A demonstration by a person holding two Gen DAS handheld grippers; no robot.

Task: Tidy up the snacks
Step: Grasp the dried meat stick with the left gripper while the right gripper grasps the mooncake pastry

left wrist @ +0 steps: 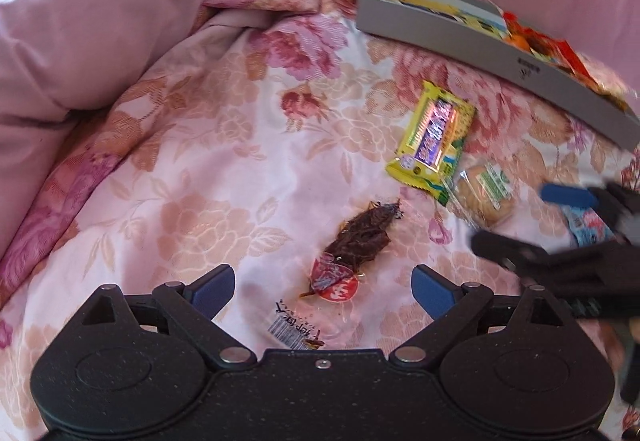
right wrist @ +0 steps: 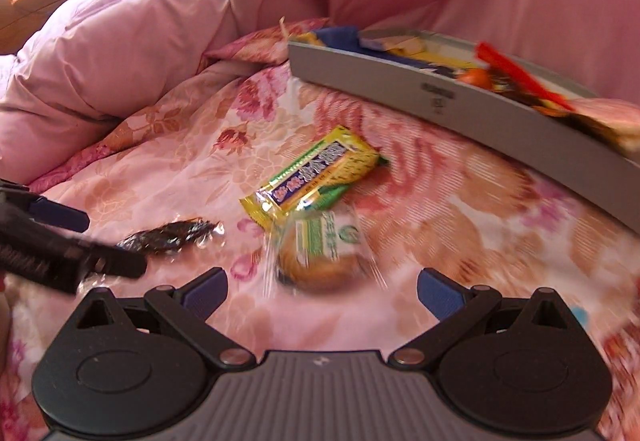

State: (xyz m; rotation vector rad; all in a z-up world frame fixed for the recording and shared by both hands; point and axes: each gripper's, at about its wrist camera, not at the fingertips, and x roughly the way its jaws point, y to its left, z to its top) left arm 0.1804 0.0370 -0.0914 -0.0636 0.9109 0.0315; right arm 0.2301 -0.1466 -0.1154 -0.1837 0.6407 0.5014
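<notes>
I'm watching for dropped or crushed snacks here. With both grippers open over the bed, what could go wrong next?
1. The round biscuit in clear wrap overlaps the yellow-green snack bar packet; the right gripper could snag both.
2. The dark dried-meat piece in crinkly clear wrap lies on soft floral bedding; the left gripper might pinch fabric too.
3. The grey cardboard tray looks full, so added snacks may spill.
</notes>
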